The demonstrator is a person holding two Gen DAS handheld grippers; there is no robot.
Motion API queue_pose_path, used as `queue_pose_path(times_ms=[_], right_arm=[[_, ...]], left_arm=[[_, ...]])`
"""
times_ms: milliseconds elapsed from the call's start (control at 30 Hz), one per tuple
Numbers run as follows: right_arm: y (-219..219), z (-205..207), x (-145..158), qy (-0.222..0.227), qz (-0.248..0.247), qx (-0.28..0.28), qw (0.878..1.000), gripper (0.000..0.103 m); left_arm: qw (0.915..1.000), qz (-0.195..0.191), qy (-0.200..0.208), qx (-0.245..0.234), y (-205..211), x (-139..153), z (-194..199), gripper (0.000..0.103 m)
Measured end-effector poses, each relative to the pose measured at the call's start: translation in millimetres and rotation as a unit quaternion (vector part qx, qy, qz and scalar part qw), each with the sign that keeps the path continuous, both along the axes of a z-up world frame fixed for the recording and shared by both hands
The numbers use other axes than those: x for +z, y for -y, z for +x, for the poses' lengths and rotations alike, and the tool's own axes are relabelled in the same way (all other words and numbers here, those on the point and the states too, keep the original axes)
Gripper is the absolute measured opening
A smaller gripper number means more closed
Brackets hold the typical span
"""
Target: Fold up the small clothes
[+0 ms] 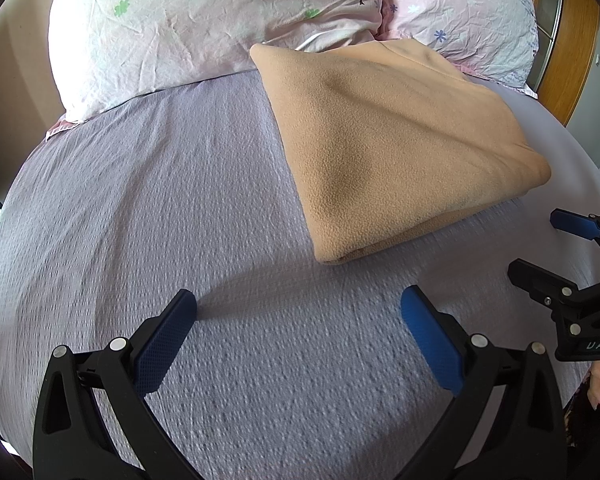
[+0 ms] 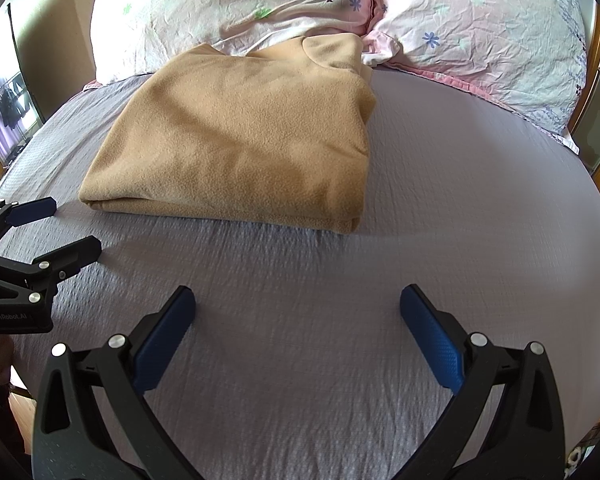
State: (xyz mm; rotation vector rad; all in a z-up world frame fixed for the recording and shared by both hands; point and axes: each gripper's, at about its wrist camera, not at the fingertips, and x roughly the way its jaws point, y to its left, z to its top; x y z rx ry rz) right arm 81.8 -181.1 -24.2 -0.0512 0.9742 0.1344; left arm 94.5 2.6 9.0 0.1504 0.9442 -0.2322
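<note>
A tan fleece garment (image 1: 396,152) lies folded into a thick rectangle on the lavender bed sheet (image 1: 180,200), its far edge against the pillows. It also shows in the right wrist view (image 2: 244,148). My left gripper (image 1: 298,304) is open and empty over the bare sheet, short of the garment's near corner. My right gripper (image 2: 298,302) is open and empty over the sheet, in front of the garment. Each gripper shows in the other's view, the right one (image 1: 540,244) at the right edge, the left one (image 2: 66,226) at the left edge, both open.
Two floral pink-white pillows (image 1: 204,28) (image 2: 484,28) lie along the head of the bed. A wooden headboard (image 1: 572,60) stands at the right. The bed's left edge drops off toward a beige wall (image 1: 16,92).
</note>
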Motion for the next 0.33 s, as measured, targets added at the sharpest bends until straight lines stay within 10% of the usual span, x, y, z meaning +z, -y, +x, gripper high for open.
queue_pose_path(times_ms=[333], right_arm=[[-0.8,1.6,2.1,0.001,0.000,0.000,1.000,0.101]], left_arm=[[1.0000,0.000,0.003,0.000,0.0,0.5,0.3,0.102]])
